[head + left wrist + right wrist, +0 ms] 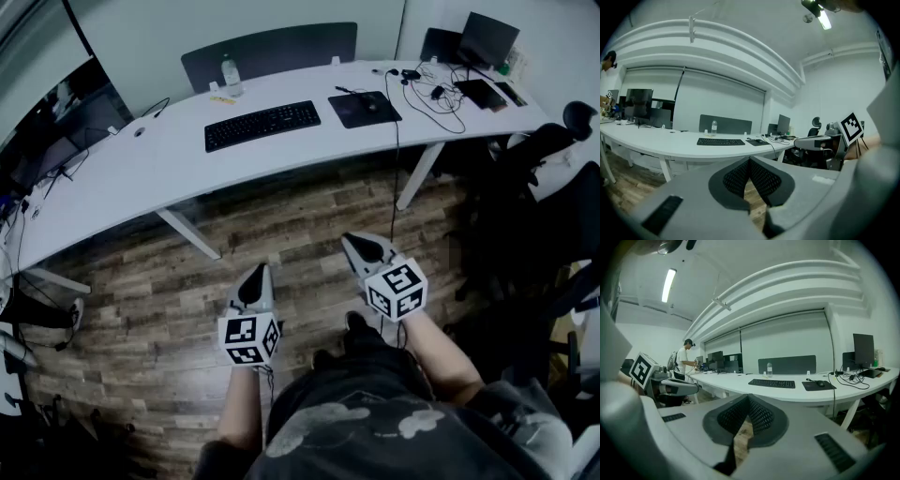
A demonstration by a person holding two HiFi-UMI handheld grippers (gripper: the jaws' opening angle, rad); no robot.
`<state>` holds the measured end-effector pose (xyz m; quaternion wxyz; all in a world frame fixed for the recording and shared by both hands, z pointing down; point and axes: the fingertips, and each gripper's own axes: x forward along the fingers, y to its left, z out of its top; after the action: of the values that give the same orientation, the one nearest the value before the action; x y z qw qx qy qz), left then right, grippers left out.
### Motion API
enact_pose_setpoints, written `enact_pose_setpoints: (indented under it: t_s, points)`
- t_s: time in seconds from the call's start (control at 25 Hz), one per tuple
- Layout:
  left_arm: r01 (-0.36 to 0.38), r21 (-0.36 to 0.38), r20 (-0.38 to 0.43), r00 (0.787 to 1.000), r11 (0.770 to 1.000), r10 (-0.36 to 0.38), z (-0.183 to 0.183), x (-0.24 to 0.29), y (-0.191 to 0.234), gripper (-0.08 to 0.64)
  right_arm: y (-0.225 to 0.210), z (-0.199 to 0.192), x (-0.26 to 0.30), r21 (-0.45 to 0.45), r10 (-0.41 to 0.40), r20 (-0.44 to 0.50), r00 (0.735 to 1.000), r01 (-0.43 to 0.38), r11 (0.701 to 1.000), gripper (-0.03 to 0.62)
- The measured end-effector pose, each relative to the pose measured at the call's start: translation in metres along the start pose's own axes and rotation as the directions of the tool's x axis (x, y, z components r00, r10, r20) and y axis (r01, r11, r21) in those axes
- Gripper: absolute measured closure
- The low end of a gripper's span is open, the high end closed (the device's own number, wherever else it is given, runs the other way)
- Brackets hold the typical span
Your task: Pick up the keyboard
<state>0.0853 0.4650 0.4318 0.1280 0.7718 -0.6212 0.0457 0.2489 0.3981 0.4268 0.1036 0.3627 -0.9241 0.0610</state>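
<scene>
Head view: white desk point(141, 169) edge curves across the top; open wooden floor point(281, 225) lies before both grippers; keyboard point(262, 125) lies on the desk, 12 o'clock from the left gripper point(257, 274), 11 o'clock from the right gripper point(360, 244), well apart
Left gripper view: jaws together, nothing between; keyboard at 11 o'clock
Right gripper view: jaws together, empty; keyboard at 1 o'clock

A white desk point(141, 169) is showing a smooth, matt top above a floor point(281, 225) of grainy, wood-look planks. The keyboard point(262, 125) is reading as matt black plastic, the mouse pad point(364, 109) as dull dark cloth and the bottle point(231, 75) as clear plastic. The left gripper point(750, 161) and right gripper point(749, 399) are presenting matt grey plastic shells with black, mesh-textured pads point(737, 178).
</scene>
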Motion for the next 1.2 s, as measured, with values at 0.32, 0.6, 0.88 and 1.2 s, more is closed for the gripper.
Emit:
enact_pose_setpoints:
  t_s: [0.32, 0.6, 0.88, 1.2]
  points:
    - [-0.005, -0.013, -0.002, 1.000, 1.000, 0.005, -0.004, -0.012, 0.014, 0.558, 0.009, 0.001, 0.006, 0.008, -0.016, -0.002, 1.000, 0.016, 1.000, 0.592]
    - [0.005, -0.065, -0.006, 1.000, 0.998, -0.006, -0.015, -0.018, 0.026, 0.558, 0.012, -0.006, 0.005, 0.063, -0.036, 0.001, 0.999, 0.035, 0.997, 0.592]
    - [0.007, -0.069, 0.008, 1.000, 0.998, -0.007, -0.006, -0.009, 0.033, 0.558, 0.001, -0.003, 0.019, 0.066, -0.030, 0.011, 1.000, 0.029, 0.997, 0.592]
    - [-0.016, -0.057, -0.017, 1.000, 0.998, 0.015, -0.003, 0.031, 0.054, 0.558, -0.025, -0.008, 0.065, 0.100, -0.009, -0.004, 1.000, 0.009, 0.995, 0.592]
